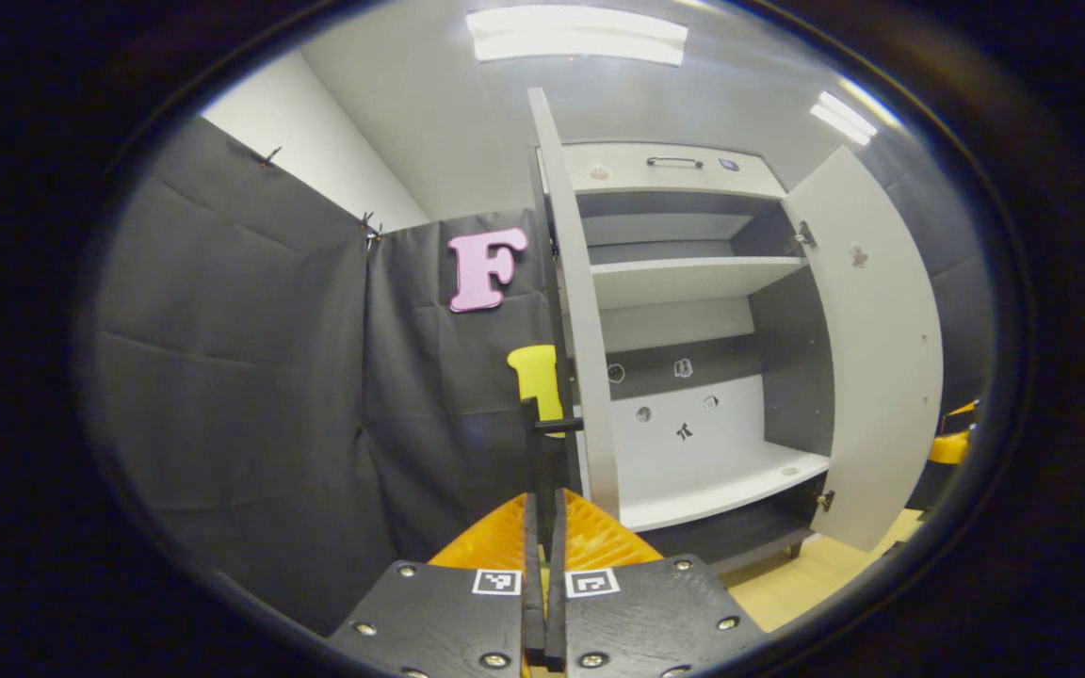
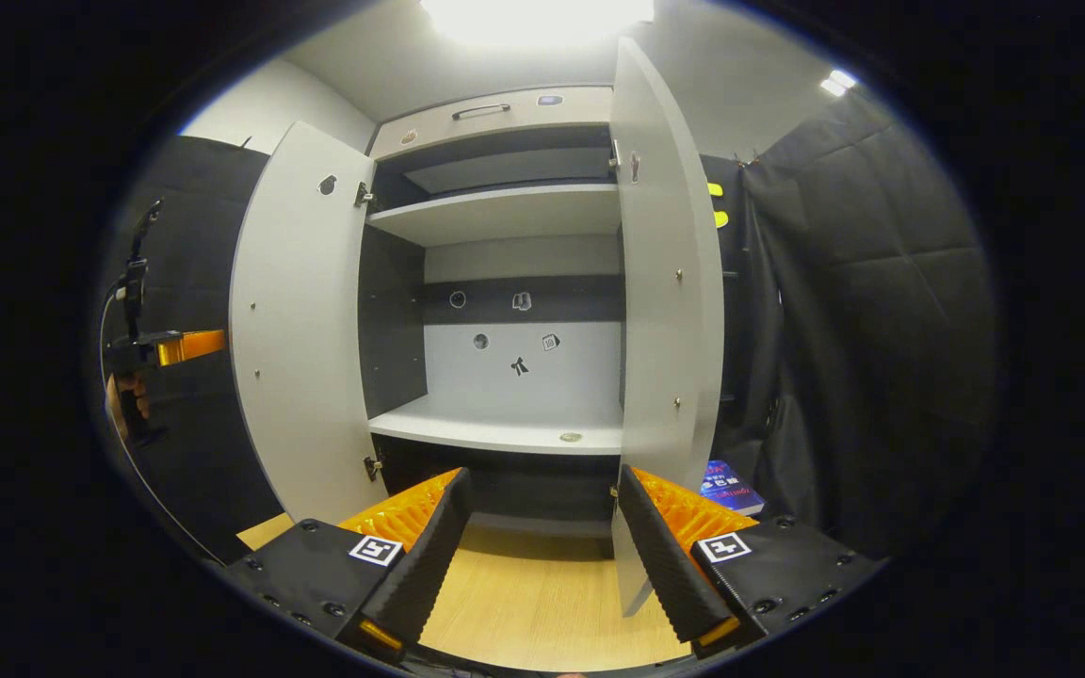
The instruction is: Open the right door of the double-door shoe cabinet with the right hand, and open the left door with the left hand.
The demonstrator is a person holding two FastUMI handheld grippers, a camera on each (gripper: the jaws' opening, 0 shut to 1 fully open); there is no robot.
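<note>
Left gripper view puts my left gripper [image 1: 542,527] first: its fingers stand pressed together with no gap, pinched on the dark handle [image 1: 547,443] at the edge of the left door [image 1: 585,311] as best I can judge, though the contact itself is hard to see; right gripper view shows my right gripper [image 2: 542,546] spread wide and holding nothing, its right finger just beside the lower edge of the right door [image 2: 670,282]; the shoe cabinet [image 2: 505,414] stands ahead with both doors swung out and its shelves bare. My worry from here: if I pull the left door further, the hinges may strain or the cabinet may shift; if I draw the right gripper back carelessly, its finger may catch the right door and knock it toward shut; a book [image 2: 729,485] lies on the floor to the right of the cabinet, near that door.
</note>
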